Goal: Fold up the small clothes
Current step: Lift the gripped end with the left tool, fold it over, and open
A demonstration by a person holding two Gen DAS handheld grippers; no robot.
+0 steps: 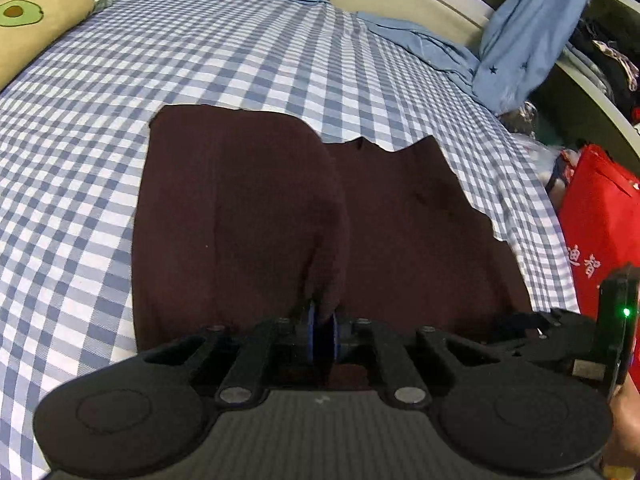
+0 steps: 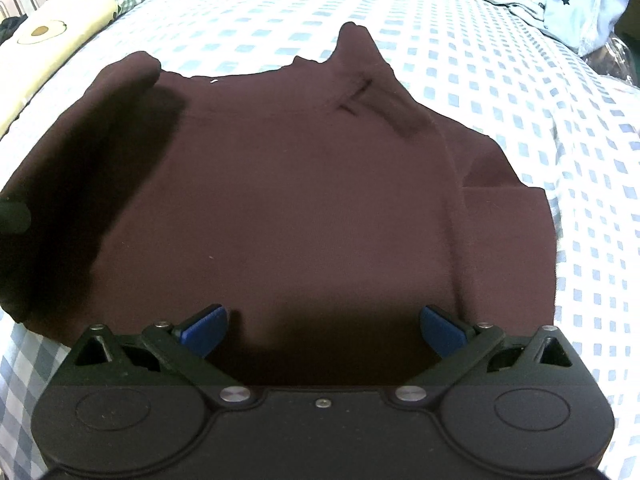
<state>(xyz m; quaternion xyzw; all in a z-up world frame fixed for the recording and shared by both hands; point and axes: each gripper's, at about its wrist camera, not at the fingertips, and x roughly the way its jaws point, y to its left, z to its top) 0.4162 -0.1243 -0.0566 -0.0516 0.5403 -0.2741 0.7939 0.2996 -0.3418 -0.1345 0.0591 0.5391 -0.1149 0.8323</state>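
Observation:
A dark maroon garment [image 1: 408, 224] lies spread on the blue-and-white checked bed sheet [image 1: 200, 60]. My left gripper [image 1: 323, 334] is shut on a fold of the maroon garment and lifts its left part up and over the rest. In the right wrist view the same garment [image 2: 300, 200] fills the middle, with the lifted fold at its left. My right gripper [image 2: 323, 330] is open and empty, its blue fingertips [image 2: 202, 330] spread wide just above the garment's near edge. Its body shows at the left wrist view's right edge [image 1: 560, 336].
An avocado-print bolster pillow [image 1: 36, 20] lies at the far left. Light blue clothes [image 1: 516, 36] are heaped along the far and right side of the bed. A red bag [image 1: 600, 224] stands beside the bed's right edge.

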